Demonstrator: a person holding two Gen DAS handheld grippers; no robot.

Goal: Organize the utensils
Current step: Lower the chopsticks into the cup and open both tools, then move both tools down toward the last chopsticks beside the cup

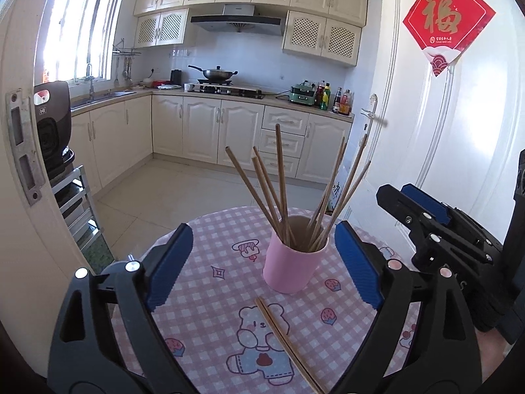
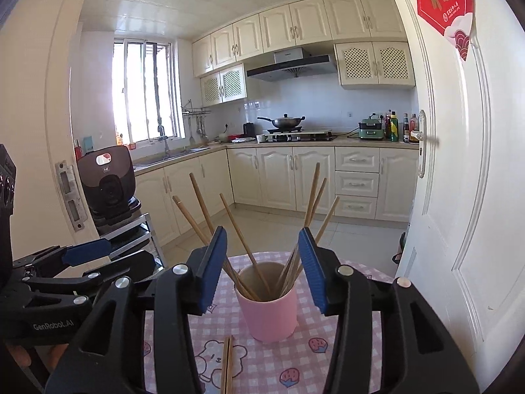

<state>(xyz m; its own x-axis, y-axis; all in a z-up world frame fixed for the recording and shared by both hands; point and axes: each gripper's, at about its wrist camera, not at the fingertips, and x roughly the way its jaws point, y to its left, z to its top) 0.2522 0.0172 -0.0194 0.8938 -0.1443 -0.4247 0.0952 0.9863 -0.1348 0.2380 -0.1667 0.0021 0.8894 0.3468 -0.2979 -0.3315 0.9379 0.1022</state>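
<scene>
Pair of chopsticks (image 1: 285, 338), unsorted: laid flat on the checked tablecloth (image 1: 203, 298) at lower centre of frame, just before the pink cup (image 1: 288, 267), in which the other chopsticks (image 1: 279, 190) are stood fanned. Collection of the pair is judged the step in hand; a low, closing grasp is called for. Left gripper (image 1: 262, 266) and right gripper (image 2: 262, 272) are held open and empty; the table edge is seen behind the cup, with open room at lower centre.

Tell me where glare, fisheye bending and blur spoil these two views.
Left wrist view: the window is blown out white, the door edge bows, and the cup and loose chopsticks stay sharp. Right wrist view: the window glares again, the door curves strongly, and the cup is crisp; no motion blur in either view.
</scene>
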